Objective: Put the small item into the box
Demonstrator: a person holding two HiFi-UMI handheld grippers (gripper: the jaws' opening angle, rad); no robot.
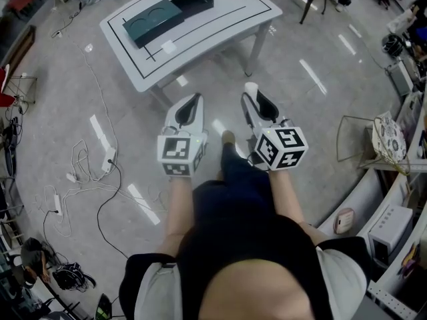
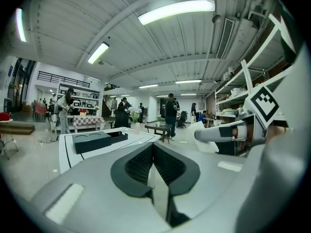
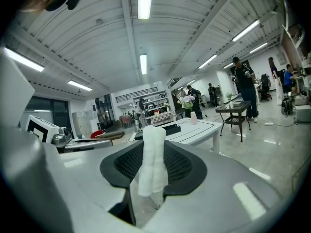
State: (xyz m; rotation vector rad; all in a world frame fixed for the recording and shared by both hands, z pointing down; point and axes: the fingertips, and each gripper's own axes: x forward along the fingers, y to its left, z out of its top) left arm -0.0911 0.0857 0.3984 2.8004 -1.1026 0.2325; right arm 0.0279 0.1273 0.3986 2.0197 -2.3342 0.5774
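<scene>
Where the right gripper clamps it, small item: white, cloth-like, rolled into an upright doubled cylinder. Beside it, left gripper: jaws together, empty. Farther off, dark teal box, two round recesses, on white table.

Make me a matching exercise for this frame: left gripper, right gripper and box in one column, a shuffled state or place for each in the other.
Things:
1. left gripper
2. right gripper
3. box

States or places:
A. lies on the white table
B. jaws together, nothing between them
C. clamped on a white roll

Pairs: 1-B; 2-C; 3-A
</scene>
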